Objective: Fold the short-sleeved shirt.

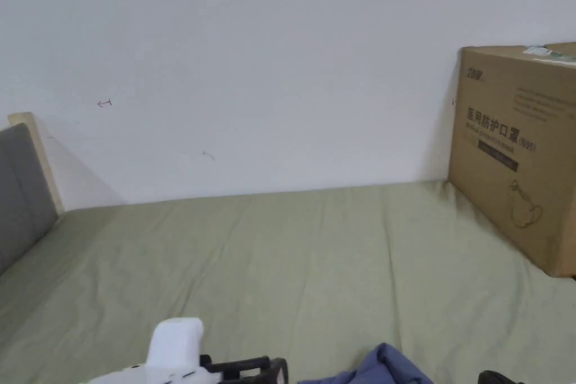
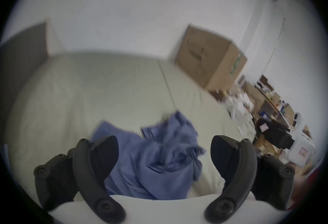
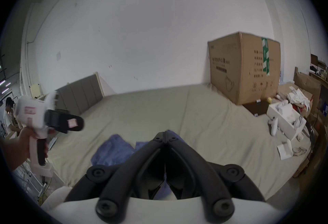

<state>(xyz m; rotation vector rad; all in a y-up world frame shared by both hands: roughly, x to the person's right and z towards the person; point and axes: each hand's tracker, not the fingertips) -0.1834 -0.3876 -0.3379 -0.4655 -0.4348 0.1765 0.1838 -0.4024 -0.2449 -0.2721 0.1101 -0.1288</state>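
The short-sleeved shirt [image 2: 154,160], a soft blue cloth one, lies in a crumpled heap on the pale green bed sheet [image 1: 315,256], close to the near edge of the bed. It is not spread flat, so I think the fold has not started and the shirt must be opened out first. In the left gripper view, the left gripper [image 2: 164,149], black with 2 curved jaws on a white body, hangs over the heap with its jaws spread wide, 1 on each side of the cloth and not touching it. It looks ready to come down and pinch an edge. In the right gripper view, the right gripper [image 3: 164,134] has its 2 black jaws pressed tip to tip, with blue cloth showing behind and below them. A thin bit of blue shows low in the slit between the jaws, but I cannot tell if the tips are really pinching the shirt. The left gripper also shows far off in that view, held up in a hand [image 3: 21,142] above the sheet. A big brown cardboard box [image 1: 517,154] stands on the bed by the white wall [image 1: 253,53], well apart from the shirt, so there is lots of room to lay the shirt flat. A grey padded headboard [image 1: 19,188] stands at the other end.
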